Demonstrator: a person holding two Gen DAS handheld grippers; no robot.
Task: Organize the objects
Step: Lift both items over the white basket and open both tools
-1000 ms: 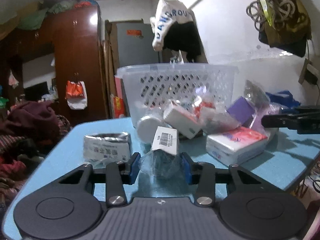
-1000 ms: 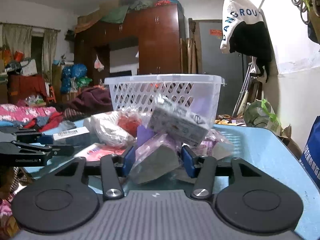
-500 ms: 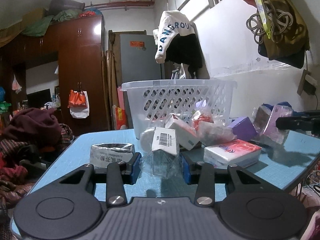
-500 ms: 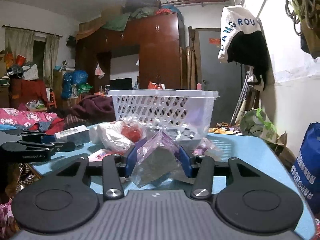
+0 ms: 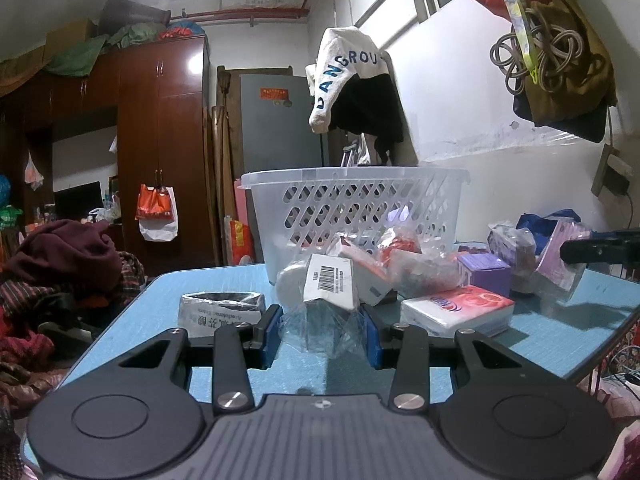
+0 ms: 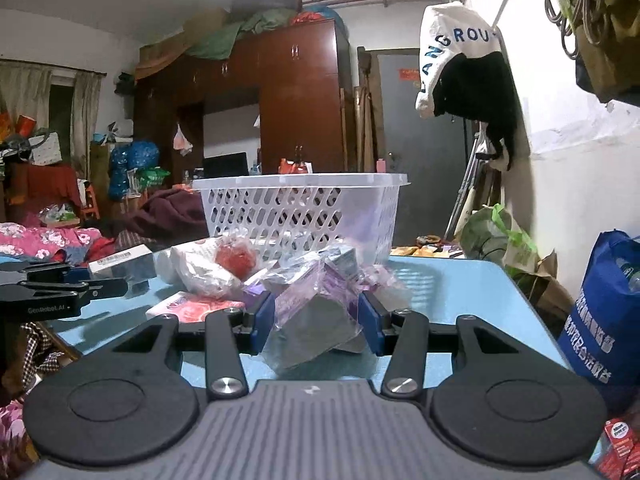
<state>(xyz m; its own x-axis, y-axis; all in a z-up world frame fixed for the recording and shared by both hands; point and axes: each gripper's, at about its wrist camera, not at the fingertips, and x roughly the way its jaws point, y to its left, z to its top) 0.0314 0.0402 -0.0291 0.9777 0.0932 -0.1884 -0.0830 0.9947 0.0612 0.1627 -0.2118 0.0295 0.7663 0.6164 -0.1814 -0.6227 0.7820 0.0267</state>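
Both grippers had lifted higher off the blue table point(image 5: 160, 300), left gripper point(image 5: 322, 330) clamped on clear barcode-labelled packet point(image 5: 326, 304), right gripper point(image 6: 316, 318) clamped on purple-wrapped grey packet point(image 6: 316, 312), white lattice basket point(image 5: 352, 208) behind the pile, contents unclear.

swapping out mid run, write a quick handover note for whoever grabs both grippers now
Left gripper: shut on a clear bag with a barcoded white box.
Right gripper: shut on a purple-tinted bag.
Both are lifted over the blue table. The white basket stands behind the pile; its contents are unclear.
Left: drop both bags in, then the tissue pack, purple box, silver packet and the rest.
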